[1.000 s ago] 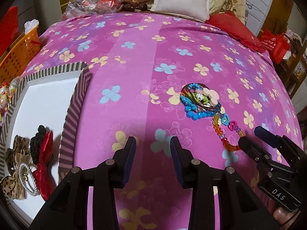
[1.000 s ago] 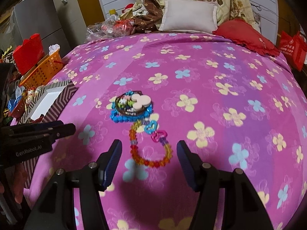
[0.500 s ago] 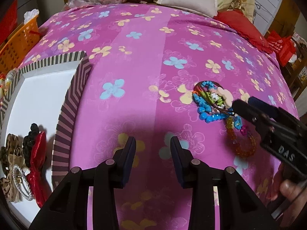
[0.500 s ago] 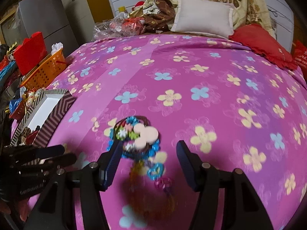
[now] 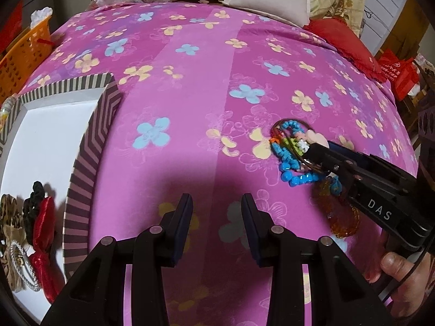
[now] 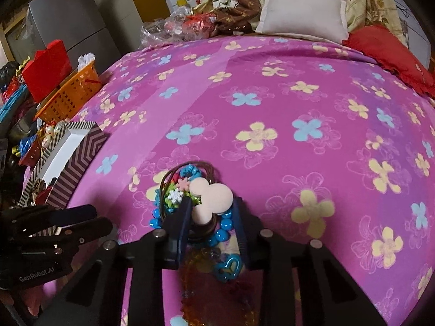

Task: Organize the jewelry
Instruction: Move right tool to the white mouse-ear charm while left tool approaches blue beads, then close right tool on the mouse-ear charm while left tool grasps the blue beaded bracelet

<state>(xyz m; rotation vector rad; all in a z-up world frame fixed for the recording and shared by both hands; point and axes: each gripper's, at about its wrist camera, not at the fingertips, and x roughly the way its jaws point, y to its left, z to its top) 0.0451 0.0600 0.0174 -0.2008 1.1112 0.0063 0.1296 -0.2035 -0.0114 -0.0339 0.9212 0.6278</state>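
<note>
Right gripper [image 6: 212, 212] closing around the heap of blue-beaded bracelets with a cream charm [image 6: 210, 195], mid-bedspread; grip not yet firm. Left gripper [image 5: 217, 214] parted, empty, nearer. Bows and hair ties [image 5: 32, 217] already in the striped white-lined box [image 5: 89, 141], left; amber bead bracelet [image 5: 345, 222] left too.

Orange bead bracelet [image 6: 201, 293]: blurred, partly hidden beneath right gripper [image 6: 210, 217]. Striped box [image 5: 89, 146]: cut off at frame edge; contents partly visible.
</note>
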